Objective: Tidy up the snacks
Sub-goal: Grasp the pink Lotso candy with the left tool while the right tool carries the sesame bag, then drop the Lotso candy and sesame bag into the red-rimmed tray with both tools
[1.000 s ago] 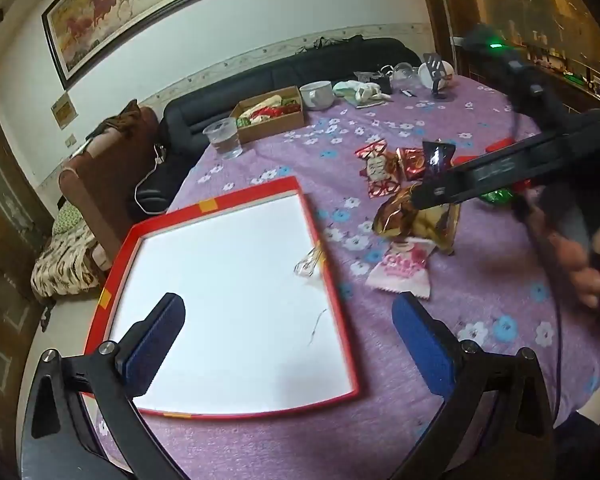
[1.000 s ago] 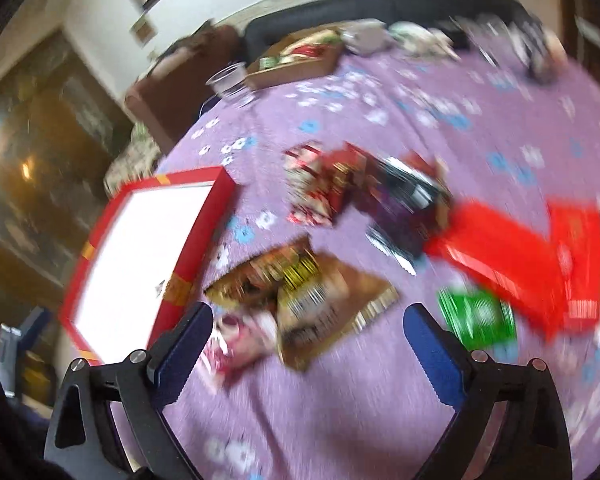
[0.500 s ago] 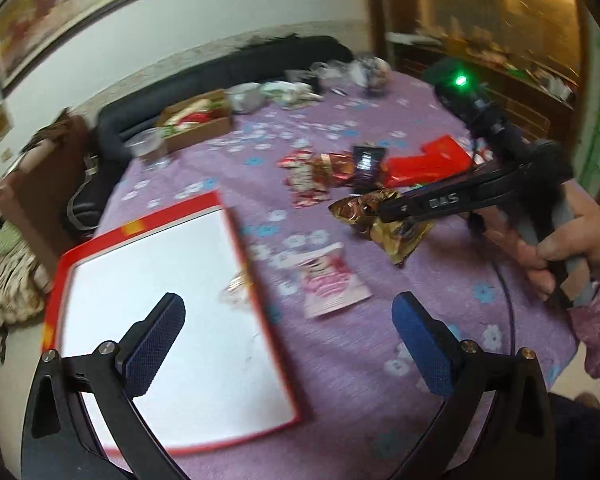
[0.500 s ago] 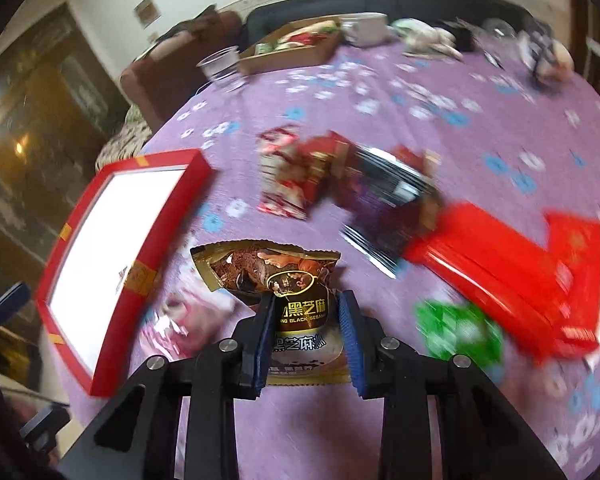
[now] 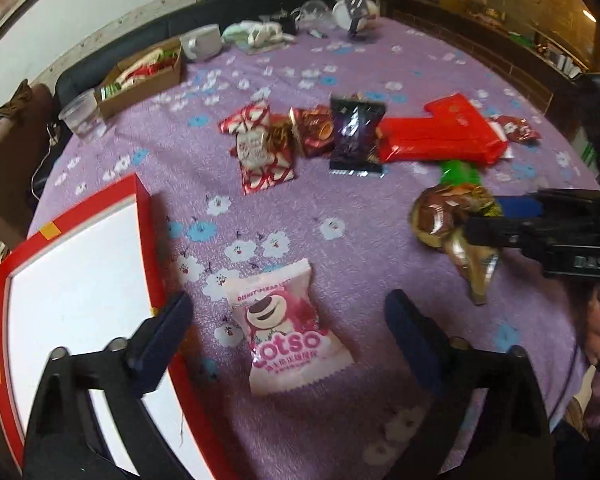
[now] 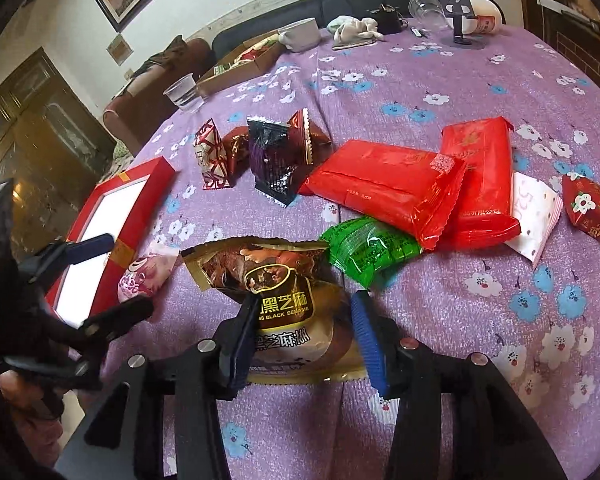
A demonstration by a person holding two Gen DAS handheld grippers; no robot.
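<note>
Right gripper (image 6: 306, 336) jaws clamp the black sesame packet (image 6: 276, 280), seemingly lifted off the purple tabletop (image 6: 440, 92). Left gripper (image 5: 288, 336) jaws spread wide above pink Lotso packet (image 5: 284, 328), beside red tray (image 5: 144, 216).

The right gripper (image 6: 306, 334) covers the sesame packet's (image 6: 276, 276) lower half.

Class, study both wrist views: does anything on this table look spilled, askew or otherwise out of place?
Yes: a clear plastic cup lies tipped on its side at the table's far edge, while another cup stands upright. Nothing looks spilled. The snack packets lie jumbled and overlapping; the red tray holds none.
</note>
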